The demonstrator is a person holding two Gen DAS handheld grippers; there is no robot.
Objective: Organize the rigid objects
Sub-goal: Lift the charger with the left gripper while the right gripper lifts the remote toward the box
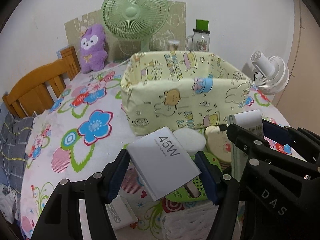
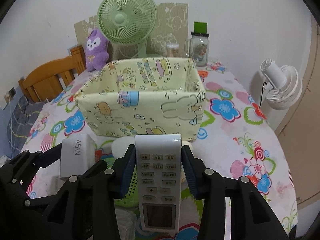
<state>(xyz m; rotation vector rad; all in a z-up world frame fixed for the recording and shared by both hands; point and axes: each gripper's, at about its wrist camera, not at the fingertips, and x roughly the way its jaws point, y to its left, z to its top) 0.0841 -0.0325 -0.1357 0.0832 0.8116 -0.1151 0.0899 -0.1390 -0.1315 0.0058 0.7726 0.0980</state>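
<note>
My left gripper [image 1: 163, 167] is shut on a white 45W charger box [image 1: 163, 160] and holds it above the table, in front of the pale yellow fabric basket [image 1: 180, 100]. My right gripper [image 2: 158, 168] is shut on a white remote control [image 2: 159, 176], held upright in front of the same basket [image 2: 140, 110]. The charger box [image 2: 77, 158] and the left gripper also show at the left of the right wrist view. The right gripper with the remote [image 1: 248, 120] shows at the right of the left wrist view. The basket looks empty where its inside shows.
On the flowered tablecloth [image 1: 80, 130] near the grippers lie a white round pad [image 1: 189, 140], a cream round case [image 1: 218, 144], a green perforated basket [image 2: 133, 184] and a small white box [image 1: 122, 212]. A green fan [image 1: 135, 14], purple plush [image 1: 93, 48], glass jar [image 1: 199, 40] and white fan [image 2: 280, 86] stand behind.
</note>
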